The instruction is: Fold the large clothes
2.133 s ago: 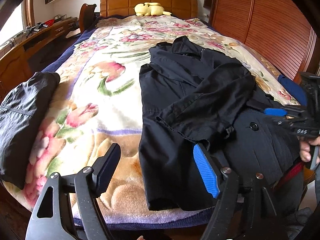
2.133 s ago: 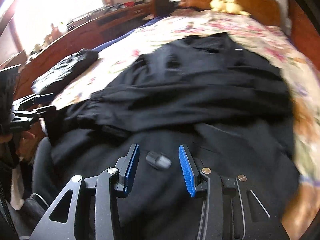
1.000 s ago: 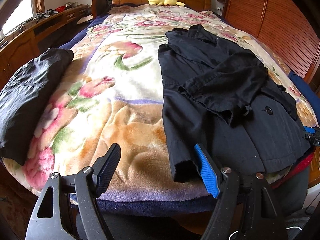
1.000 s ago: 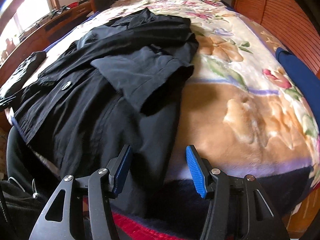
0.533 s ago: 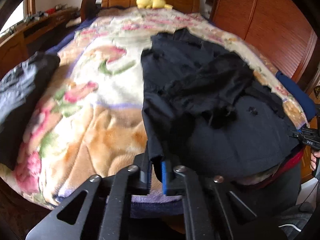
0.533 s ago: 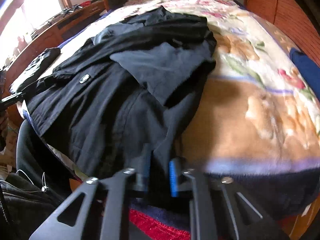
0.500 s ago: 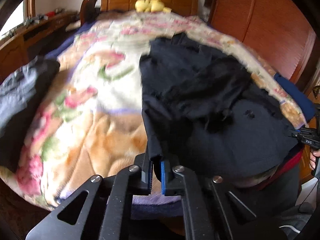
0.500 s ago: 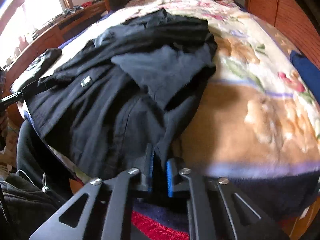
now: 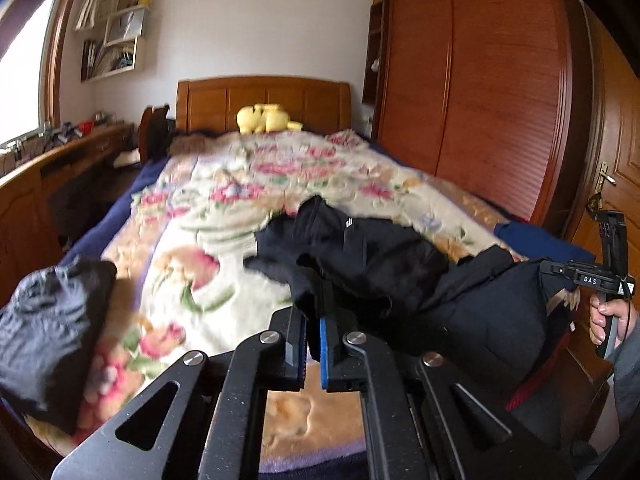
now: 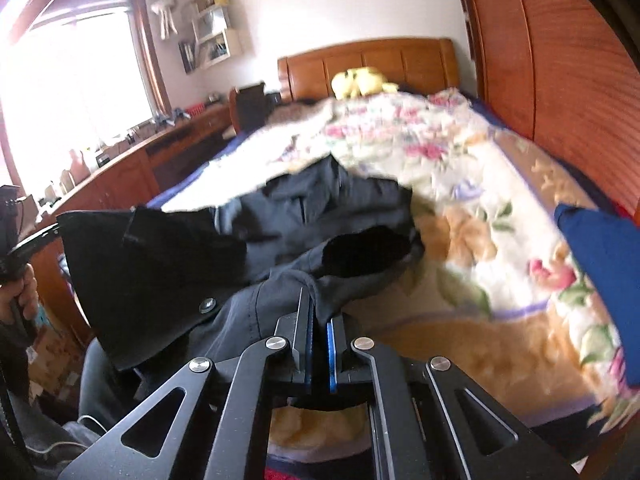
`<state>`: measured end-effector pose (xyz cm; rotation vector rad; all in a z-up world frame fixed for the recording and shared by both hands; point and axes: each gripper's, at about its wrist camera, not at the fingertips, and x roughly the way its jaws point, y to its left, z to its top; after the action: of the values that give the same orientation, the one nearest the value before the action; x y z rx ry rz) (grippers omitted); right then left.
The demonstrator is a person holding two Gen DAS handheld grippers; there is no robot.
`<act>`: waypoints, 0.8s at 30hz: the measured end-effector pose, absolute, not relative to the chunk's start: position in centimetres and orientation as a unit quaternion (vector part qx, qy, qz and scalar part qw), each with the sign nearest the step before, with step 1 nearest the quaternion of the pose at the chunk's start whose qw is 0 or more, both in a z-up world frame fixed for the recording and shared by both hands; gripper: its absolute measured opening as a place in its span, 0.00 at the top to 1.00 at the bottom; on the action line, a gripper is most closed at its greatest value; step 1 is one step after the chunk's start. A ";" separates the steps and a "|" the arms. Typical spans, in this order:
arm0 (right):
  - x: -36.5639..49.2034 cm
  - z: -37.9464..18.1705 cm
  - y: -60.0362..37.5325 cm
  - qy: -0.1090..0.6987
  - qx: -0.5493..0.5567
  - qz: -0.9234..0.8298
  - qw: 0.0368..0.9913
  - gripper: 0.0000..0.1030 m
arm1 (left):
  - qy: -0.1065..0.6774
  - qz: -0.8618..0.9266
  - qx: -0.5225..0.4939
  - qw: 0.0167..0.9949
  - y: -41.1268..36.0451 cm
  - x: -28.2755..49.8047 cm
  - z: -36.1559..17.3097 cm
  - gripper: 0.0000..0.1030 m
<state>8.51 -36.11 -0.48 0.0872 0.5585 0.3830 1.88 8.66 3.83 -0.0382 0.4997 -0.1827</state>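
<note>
A large black coat point(image 9: 384, 256) lies on the floral bedspread point(image 9: 224, 216), its lower part lifted off the bed. My left gripper point(image 9: 313, 320) is shut on the coat's left hem corner. My right gripper point(image 10: 319, 312) is shut on the coat's right hem corner point(image 10: 280, 300). The hem hangs stretched between the two grippers above the foot of the bed. The collar end point(image 10: 316, 196) still rests on the bed. The right gripper also shows at the right edge of the left wrist view point(image 9: 580, 276).
A folded dark grey garment point(image 9: 48, 324) lies at the bed's left front edge. A blue cloth point(image 10: 600, 264) lies at the right edge. A yellow plush toy point(image 9: 264, 118) sits by the headboard. A wooden desk point(image 9: 52, 168) runs along the left, wardrobe doors point(image 9: 492, 100) on the right.
Both grippers have closed on the hem corners and risen, lifting the coat's lower half off the bed and carrying it toward the collar.
</note>
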 end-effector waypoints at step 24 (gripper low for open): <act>12.8 2.9 -37.0 0.216 0.001 0.168 0.962 0.96 | 0.217 -0.043 -0.009 0.975 11.6 11.4 6.8 0.95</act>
<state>12.79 -37.02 2.91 0.0014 0.4370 0.3393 11.43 11.58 6.83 -0.0182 0.4374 -0.0865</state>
